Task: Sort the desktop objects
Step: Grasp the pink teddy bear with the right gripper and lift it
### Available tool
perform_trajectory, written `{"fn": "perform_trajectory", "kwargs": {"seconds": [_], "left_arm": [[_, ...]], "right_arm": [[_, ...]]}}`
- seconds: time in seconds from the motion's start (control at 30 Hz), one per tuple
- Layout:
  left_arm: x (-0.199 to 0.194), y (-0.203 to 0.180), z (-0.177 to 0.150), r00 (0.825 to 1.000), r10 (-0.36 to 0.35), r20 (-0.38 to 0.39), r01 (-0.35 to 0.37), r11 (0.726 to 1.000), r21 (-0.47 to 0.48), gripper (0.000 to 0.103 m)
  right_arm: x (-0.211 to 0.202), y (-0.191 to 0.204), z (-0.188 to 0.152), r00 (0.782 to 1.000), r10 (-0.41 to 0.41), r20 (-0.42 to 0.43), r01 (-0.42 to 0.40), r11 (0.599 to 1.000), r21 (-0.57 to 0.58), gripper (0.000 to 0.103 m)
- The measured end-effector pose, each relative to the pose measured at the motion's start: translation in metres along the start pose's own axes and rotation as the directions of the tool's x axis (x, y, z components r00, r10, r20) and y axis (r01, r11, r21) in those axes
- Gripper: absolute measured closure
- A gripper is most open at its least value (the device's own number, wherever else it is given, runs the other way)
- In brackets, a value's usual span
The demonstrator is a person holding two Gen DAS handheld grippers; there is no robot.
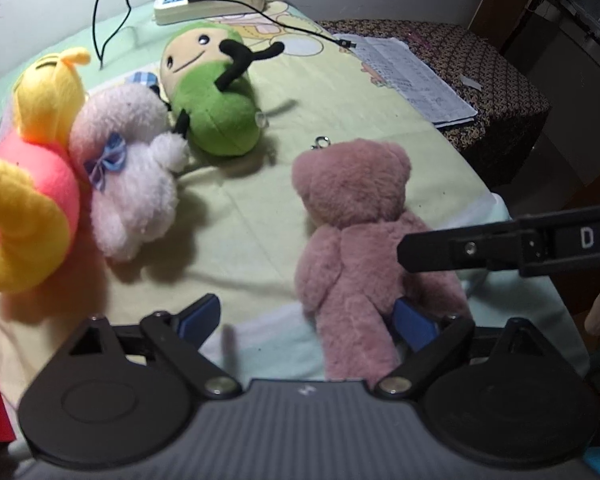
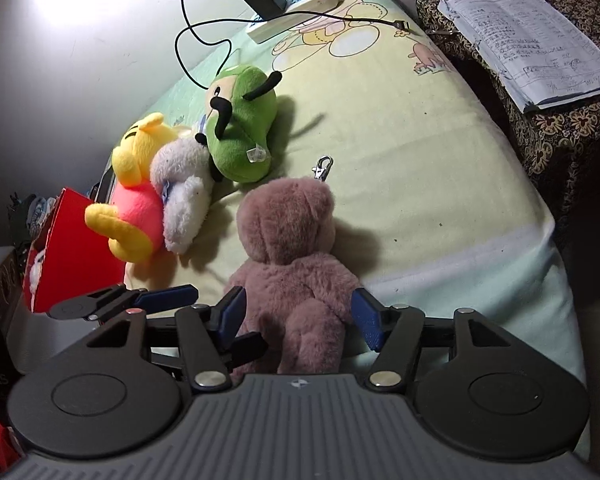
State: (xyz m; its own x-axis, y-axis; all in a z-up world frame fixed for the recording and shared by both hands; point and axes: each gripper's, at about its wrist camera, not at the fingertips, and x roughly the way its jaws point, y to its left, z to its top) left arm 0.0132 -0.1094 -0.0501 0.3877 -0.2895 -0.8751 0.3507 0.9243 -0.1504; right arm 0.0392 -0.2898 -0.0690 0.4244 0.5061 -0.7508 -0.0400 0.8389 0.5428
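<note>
A pink teddy bear [image 1: 352, 232] with a metal clasp lies on the pale green cloth, back up; in the right wrist view [image 2: 292, 260] its lower body sits between my right gripper's [image 2: 300, 316] open blue pads without a squeeze. My left gripper [image 1: 308, 320] is open; the bear's leg lies by its right pad. The right gripper's finger [image 1: 480, 244] reaches in from the right beside the bear. A green plush [image 1: 212, 100], a white plush [image 1: 128, 176] and a yellow-and-pink plush [image 1: 32, 184] lie together at the left.
A white power strip [image 2: 296, 4] with a black charger and cable lies at the far end. A stack of papers [image 2: 528, 40] rests on a patterned stool to the right. A red box [image 2: 68, 256] stands at the left edge of the cloth.
</note>
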Motion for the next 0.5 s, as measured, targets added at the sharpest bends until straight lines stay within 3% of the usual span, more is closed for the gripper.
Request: {"fn": "perform_trajectory", "kwargs": {"seconds": [0.13, 0.2, 0.3, 0.5], "left_arm": [[0.008, -0.003, 0.002, 0.999, -0.041, -0.018, 0.041, 0.999, -0.012, 0.009], [0.010, -0.005, 0.003, 0.996, -0.080, -0.026, 0.080, 0.996, -0.026, 0.022], [0.009, -0.012, 0.005, 0.992, -0.121, -0.019, 0.121, 0.993, -0.016, 0.032], [0.010, -0.023, 0.011, 0.990, -0.141, -0.004, 0.141, 0.990, 0.022, 0.041]], "right_arm": [[0.016, -0.006, 0.006, 1.000, -0.012, 0.004, 0.012, 0.998, 0.054, 0.039], [0.017, -0.008, 0.007, 1.000, 0.006, -0.002, -0.006, 0.997, 0.073, 0.040], [0.011, -0.008, 0.008, 1.000, 0.008, 0.000, -0.008, 0.999, 0.042, 0.042], [0.018, -0.034, 0.012, 0.997, 0.077, -0.006, -0.074, 0.979, 0.189, 0.040]]}}
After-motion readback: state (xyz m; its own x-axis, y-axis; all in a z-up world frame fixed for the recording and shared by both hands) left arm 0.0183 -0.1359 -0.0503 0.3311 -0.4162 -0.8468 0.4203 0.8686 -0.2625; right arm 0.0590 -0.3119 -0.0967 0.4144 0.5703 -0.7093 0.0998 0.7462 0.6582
